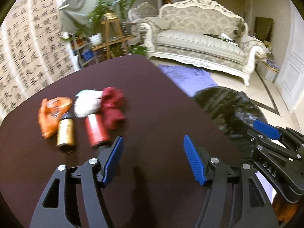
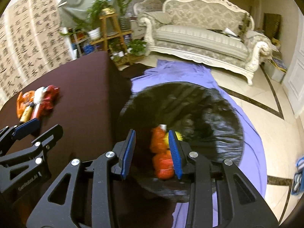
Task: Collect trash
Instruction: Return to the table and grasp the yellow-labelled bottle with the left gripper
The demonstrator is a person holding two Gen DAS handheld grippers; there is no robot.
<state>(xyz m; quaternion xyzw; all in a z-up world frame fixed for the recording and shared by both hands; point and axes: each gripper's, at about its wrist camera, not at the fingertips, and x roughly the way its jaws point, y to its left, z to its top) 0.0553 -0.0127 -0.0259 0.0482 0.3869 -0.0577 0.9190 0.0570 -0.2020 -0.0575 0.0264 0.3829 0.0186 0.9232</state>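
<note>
On the dark brown table (image 1: 152,95) lies a cluster of trash: an orange wrapper (image 1: 54,114), a gold bottle (image 1: 65,133), a red can (image 1: 96,131), a white crumpled wad (image 1: 87,103) and a dark red crumpled piece (image 1: 113,108). My left gripper (image 1: 153,142) hovers open just right of the cluster, with nothing between its fingers. My right gripper (image 2: 152,134) is over the black trash bag (image 2: 199,110) beside the table, open. Blurred orange trash (image 2: 161,152) and a yellow scrap (image 2: 178,135) show below its fingers inside the bag, clear of the left pad.
A purple sheet (image 2: 190,72) covers the floor under the bag. An ornate pale sofa (image 2: 199,38) stands behind it, a wooden plant stand (image 2: 112,32) with potted plants beyond the table's far corner, and a calligraphy hanging (image 1: 28,47) on the left wall.
</note>
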